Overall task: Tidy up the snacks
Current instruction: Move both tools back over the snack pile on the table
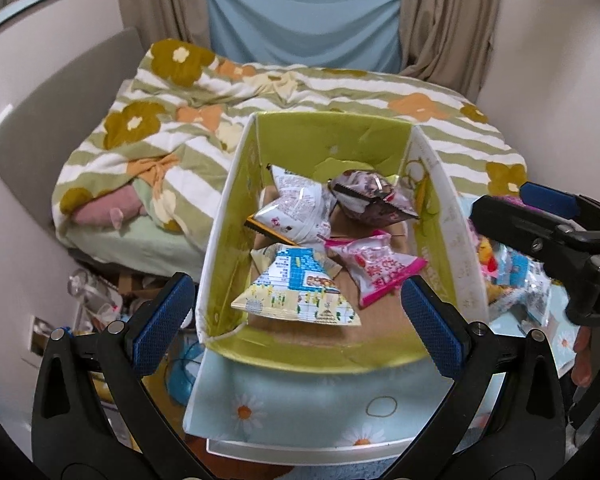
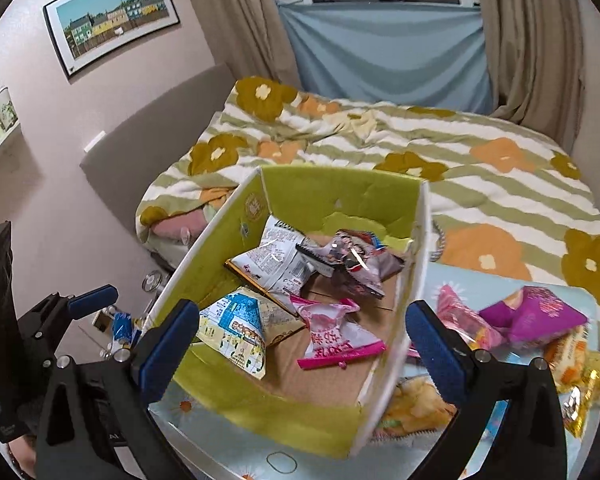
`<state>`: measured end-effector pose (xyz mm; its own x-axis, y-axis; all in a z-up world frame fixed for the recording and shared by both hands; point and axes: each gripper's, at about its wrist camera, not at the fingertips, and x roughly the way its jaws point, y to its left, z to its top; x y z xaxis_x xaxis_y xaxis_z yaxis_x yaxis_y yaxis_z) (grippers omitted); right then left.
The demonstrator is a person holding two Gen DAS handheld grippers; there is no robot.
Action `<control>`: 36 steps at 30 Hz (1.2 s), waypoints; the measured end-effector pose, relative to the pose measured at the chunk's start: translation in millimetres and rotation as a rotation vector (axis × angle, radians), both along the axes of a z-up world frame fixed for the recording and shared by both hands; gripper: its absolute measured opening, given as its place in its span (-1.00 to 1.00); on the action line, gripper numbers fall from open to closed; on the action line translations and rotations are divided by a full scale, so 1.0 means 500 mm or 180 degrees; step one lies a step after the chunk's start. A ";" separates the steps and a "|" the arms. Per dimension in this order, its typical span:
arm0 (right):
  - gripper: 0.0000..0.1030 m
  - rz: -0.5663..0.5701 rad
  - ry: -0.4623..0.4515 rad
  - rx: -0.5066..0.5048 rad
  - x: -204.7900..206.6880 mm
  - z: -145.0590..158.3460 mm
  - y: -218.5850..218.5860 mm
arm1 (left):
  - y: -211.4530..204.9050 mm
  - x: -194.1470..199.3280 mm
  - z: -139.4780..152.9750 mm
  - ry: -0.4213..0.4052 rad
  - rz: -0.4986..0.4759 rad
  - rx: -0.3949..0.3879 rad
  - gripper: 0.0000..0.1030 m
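Observation:
An open green cardboard box stands on a light blue daisy-print table. It holds several snack packets: a white one, a dark pink-brown one, a pink one and a blue-yellow one. My left gripper is open and empty over the box's near edge. My right gripper is open and empty above the box's right side; it shows in the left wrist view. More packets lie right of the box: purple, orange-yellow.
A bed with a green striped flower quilt lies just behind the table. The grey headboard and wall are to the left. Floor clutter sits left of the table. Curtains and a blue cloth hang at the back.

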<state>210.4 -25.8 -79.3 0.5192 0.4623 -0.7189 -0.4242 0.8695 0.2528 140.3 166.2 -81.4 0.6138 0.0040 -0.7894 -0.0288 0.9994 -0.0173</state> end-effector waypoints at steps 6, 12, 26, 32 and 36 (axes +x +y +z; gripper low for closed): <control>1.00 -0.0313 -0.0214 -0.0035 -0.070 0.048 -0.063 | -0.045 -0.026 0.030 -0.0165 -0.0249 0.0037 1.00; 1.00 -0.0600 -0.0295 -0.0110 -0.118 0.066 -0.154 | -0.130 -0.031 0.049 -0.0240 -0.0548 -0.0032 1.00; 1.00 -0.1029 -0.0164 -0.0268 -0.167 0.025 -0.508 | -0.440 -0.010 0.007 -0.0021 -0.0936 -0.0123 1.00; 1.00 -0.0874 0.0037 -0.0301 -0.159 -0.045 -0.609 | -0.569 0.013 -0.048 0.0201 -0.1043 -0.0119 1.00; 1.00 -0.0720 0.0158 -0.0289 -0.150 -0.097 -0.654 | -0.638 0.030 -0.091 0.0364 -0.1119 -0.0070 1.00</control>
